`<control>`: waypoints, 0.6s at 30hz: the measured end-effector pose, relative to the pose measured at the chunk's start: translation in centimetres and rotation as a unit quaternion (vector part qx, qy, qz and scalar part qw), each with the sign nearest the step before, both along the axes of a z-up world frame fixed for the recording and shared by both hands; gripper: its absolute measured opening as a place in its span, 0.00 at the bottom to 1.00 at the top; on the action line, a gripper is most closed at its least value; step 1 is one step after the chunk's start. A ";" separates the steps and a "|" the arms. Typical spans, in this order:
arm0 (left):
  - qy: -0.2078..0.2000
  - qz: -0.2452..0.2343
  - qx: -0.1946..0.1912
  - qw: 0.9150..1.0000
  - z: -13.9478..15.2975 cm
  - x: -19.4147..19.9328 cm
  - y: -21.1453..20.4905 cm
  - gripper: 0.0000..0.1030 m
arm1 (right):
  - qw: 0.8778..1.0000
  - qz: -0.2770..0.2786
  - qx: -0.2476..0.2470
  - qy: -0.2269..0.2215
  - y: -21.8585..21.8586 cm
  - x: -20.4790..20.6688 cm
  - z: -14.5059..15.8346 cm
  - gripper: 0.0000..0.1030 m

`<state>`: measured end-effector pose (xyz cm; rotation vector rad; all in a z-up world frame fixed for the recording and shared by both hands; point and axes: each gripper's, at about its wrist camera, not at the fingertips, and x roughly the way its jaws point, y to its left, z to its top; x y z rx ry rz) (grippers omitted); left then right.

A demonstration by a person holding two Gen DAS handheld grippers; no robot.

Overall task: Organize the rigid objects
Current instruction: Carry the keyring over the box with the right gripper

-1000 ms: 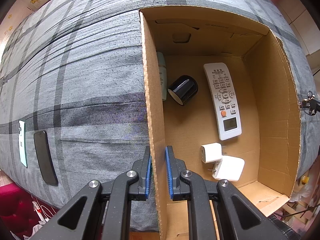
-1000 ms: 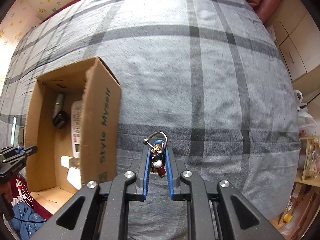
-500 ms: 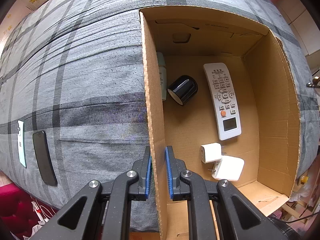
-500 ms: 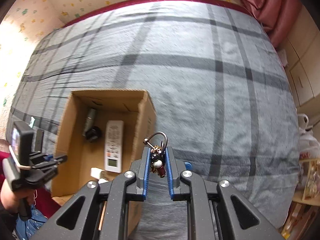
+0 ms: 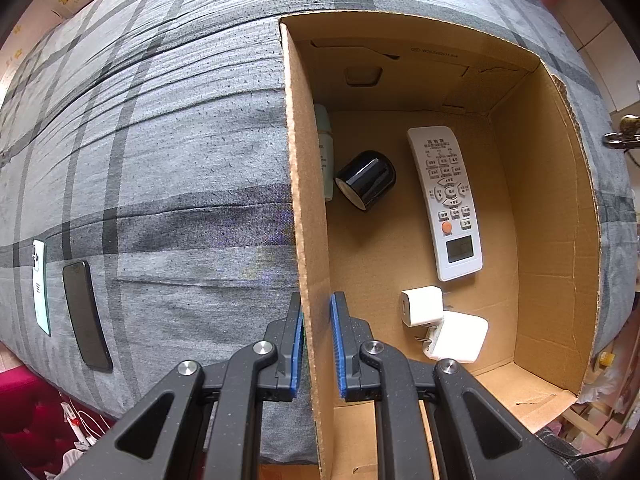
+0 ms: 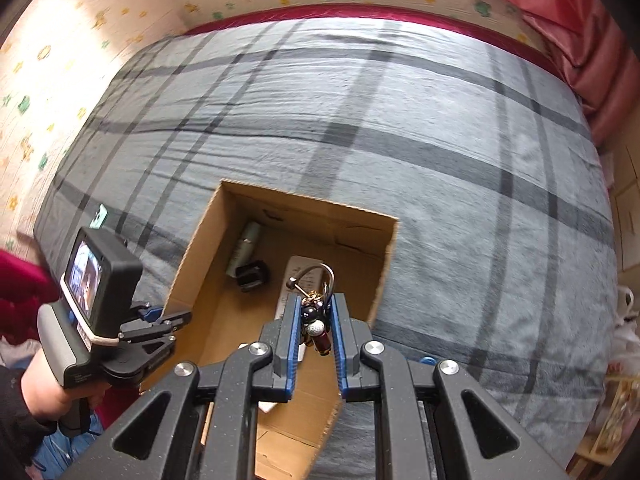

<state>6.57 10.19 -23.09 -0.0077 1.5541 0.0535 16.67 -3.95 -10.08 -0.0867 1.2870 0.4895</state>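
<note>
An open cardboard box [image 5: 556,216] [image 6: 384,248] rests on a grey plaid bed. My left gripper [image 5: 316,320] is shut on the box's left wall [image 5: 308,216]; in the right wrist view that left gripper [image 6: 176,322] shows at the box's left edge, held by a hand. Inside lie a white remote [image 5: 444,200], a black cylinder [image 5: 366,180] [image 6: 252,274], a pale tube [image 5: 326,152] [image 6: 244,248] and two white chargers [image 5: 444,320]. My right gripper [image 6: 314,320] is shut on a beaded keychain [image 6: 316,316] with a metal ring, hanging over the box's interior.
Two phones, one black [image 5: 86,316] and one mint [image 5: 40,284], lie on the bedspread left of the box. The keychain's clasp [image 5: 624,132] peeks in at the left view's right edge. A wallpapered wall and a pink curtain [image 6: 560,20] border the bed.
My right gripper has carried the keychain leftward and upward, from beside the box's outer wall to above its inside. The left gripper has stayed on the box wall.
</note>
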 end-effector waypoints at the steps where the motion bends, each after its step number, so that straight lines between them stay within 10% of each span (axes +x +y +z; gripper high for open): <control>1: 0.000 0.000 -0.001 1.000 0.0 0.0 0.0 0.13 | 1.000 0.006 0.001 0.003 0.5 -0.1 -0.2 0.14; 18: -0.003 0.002 -0.009 1.000 -0.1 -0.2 0.5 0.13 | 0.997 0.056 -0.016 0.043 5.9 -0.4 -6.1 0.14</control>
